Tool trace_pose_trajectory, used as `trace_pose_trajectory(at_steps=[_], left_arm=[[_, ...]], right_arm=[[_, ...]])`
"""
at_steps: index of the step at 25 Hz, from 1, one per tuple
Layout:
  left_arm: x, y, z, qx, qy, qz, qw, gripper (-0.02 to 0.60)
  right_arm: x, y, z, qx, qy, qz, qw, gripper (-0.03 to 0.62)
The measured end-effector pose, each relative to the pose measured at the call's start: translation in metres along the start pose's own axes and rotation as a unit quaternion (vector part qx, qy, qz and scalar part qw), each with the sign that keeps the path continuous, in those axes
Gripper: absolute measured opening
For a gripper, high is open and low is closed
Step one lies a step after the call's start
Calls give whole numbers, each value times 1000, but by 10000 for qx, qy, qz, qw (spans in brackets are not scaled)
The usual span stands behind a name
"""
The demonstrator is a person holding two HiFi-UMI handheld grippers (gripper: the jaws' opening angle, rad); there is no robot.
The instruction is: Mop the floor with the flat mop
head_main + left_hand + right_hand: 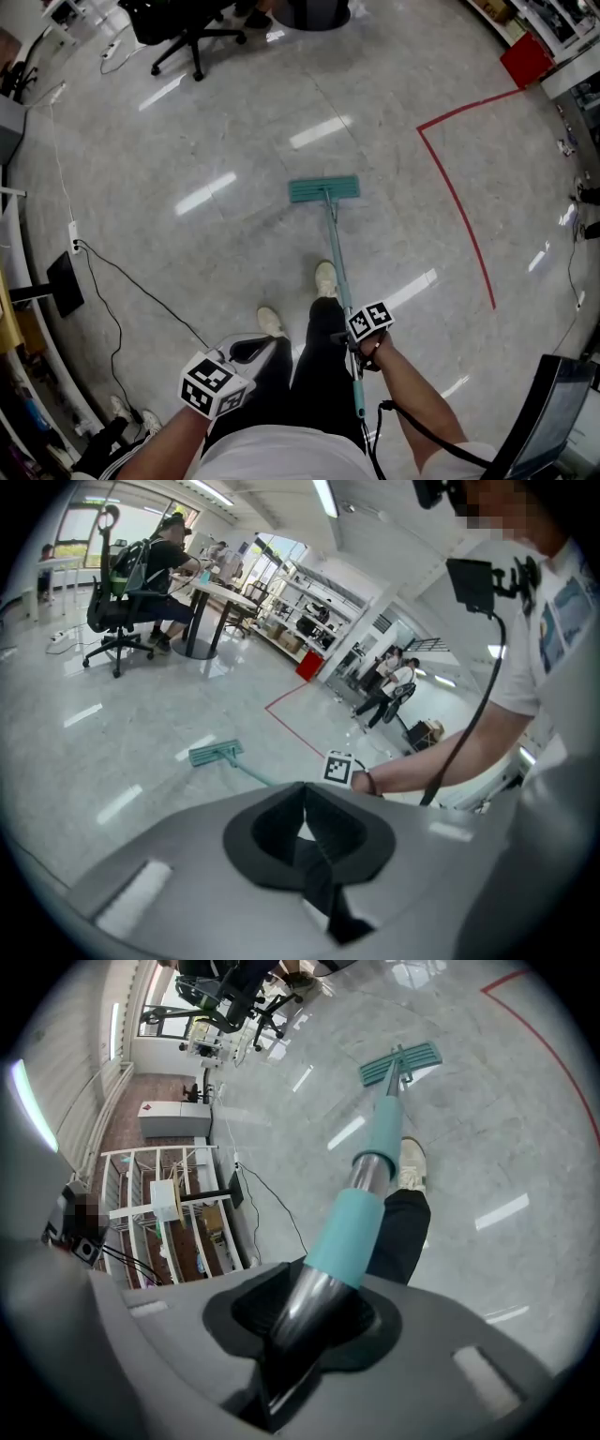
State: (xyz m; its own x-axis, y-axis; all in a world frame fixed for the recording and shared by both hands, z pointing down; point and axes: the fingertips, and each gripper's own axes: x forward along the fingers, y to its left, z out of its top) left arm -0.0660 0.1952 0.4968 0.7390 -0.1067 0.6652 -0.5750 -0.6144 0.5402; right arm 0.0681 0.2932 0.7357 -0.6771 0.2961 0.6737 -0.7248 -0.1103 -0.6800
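The flat mop [324, 190] lies with its teal head flat on the floor, inside the corner of the red tape line [459, 202] and well apart from the tape. Its handle [337, 272] runs straight back from the head towards me, nearly parallel with the long leg of that line, so the long axis points forward and away from my body. My right gripper [309, 1316] is clamped round the bare metal near the handle's upper end, just behind the teal sleeve. The head therefore sits straight ahead of it, and I judge the next stroke to be a push or pull along that axis. My left gripper [305, 841] is farther from the tape line than the right, off the handle, jaws together on nothing. The pad's underside is hidden. With the glare on the floor I cannot tell which parts are wet.
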Motion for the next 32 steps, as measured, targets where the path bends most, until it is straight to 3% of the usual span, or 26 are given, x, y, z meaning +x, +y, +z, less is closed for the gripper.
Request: trace_pose_trajectory(at_steps=[13,32], left_arm=[[20,5,27,50,116,-46,9999,6],[58,34,110,-472,-171,239,9985,6]], right_arm=[[-19,-4,76,-146,-39,-23,9999,101],[-77,-7,198,-344,184,-98,9992,101]])
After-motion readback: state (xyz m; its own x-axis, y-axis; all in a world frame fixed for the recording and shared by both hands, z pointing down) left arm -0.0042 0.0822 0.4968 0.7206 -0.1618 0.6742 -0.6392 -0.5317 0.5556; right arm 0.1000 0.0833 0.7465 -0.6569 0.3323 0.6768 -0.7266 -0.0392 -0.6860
